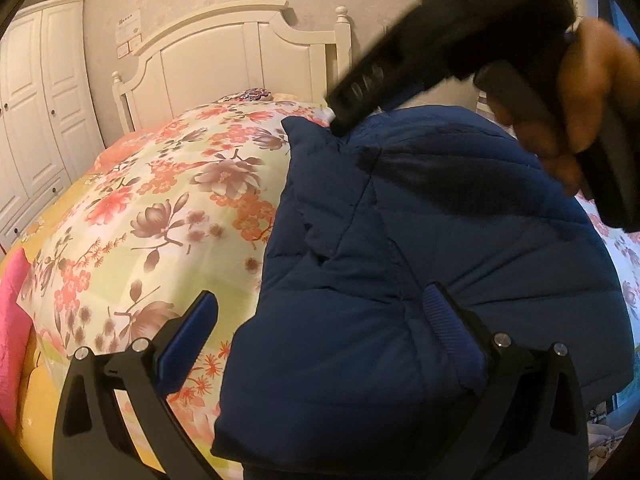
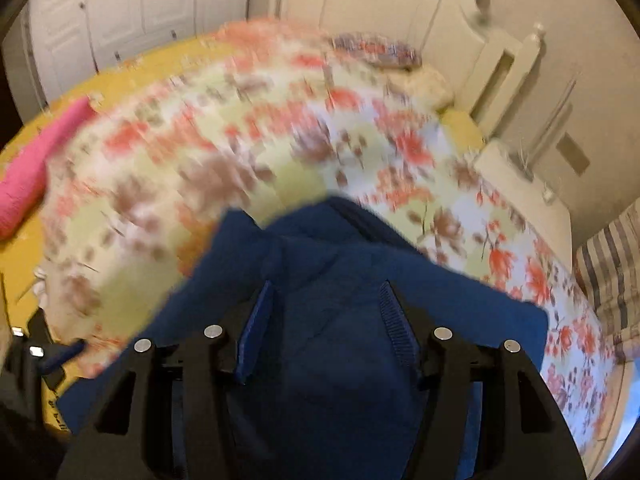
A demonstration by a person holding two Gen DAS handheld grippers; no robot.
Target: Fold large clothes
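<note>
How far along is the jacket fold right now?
Looks partly done: the navy jacket lies bundled on the floral quilt. In hand: the right hand-held gripper is open over the jacket, view blurred. The left hand-held gripper is open at its edge. Final fold and tidying remain.

Left gripper [image 1: 320,344] spread wide at lower frame; right gripper [image 2: 326,320] parted; right hand [image 1: 580,100] gripping its handle, upper right.

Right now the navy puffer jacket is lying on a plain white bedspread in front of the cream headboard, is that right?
Not quite. The navy puffer jacket lies on a floral bedspread with red and brown flowers, not a plain white one. The left wrist view shows it clearly, with the cream headboard behind.
</note>
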